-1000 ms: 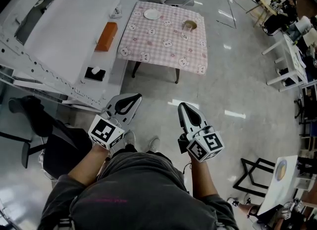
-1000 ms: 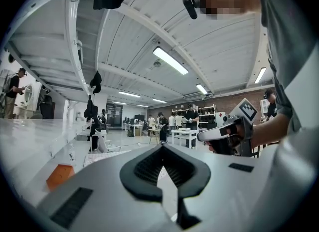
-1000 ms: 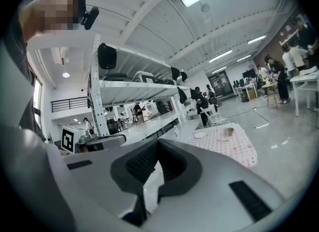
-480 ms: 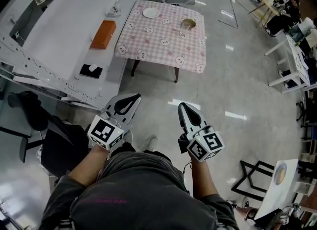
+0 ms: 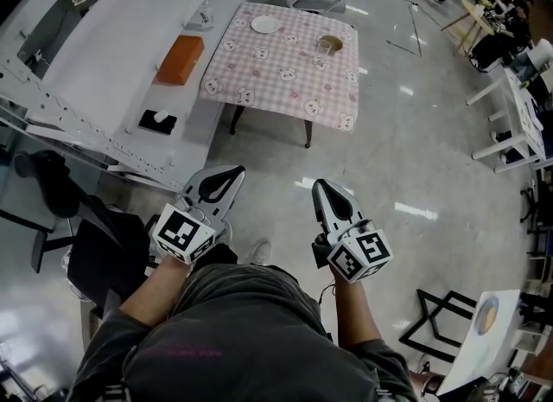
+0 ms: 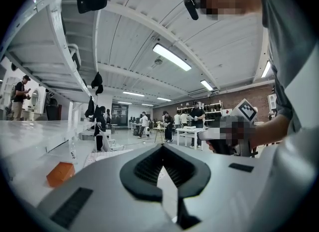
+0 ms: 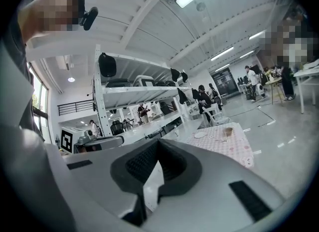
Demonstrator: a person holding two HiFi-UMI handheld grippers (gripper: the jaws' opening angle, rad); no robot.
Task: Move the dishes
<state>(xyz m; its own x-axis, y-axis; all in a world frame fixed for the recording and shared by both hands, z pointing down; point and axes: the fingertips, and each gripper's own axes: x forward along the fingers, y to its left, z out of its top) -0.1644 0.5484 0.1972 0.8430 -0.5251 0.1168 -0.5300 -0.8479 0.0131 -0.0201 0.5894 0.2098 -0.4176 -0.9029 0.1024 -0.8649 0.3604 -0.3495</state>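
Dark grey short-sleeved T-shirt (image 5: pixel 233 331) with faint pink print, white shoe (image 5: pixel 259 252); left gripper (image 5: pixel 226 174) and right gripper (image 5: pixel 321 186) are white, black-padded, with black-and-white marker cubes (image 5: pixel 183 233)

Big open lab or workshop hall: polished grey floor (image 5: pixel 415 158), ceiling strip lights (image 6: pixel 172 57), tall white metal racks (image 7: pixel 97 101), a long white bench (image 5: pixel 112 54), brick back wall (image 6: pixel 249 94). People (image 6: pixel 198 112) stand around white work tables (image 6: pixel 189 128). A small desk (image 5: pixel 285 76) with a pink checked cloth stands mid-floor.

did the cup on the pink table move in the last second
No. The cup stays at the same spot on the pink tablecloth, near its far right corner.
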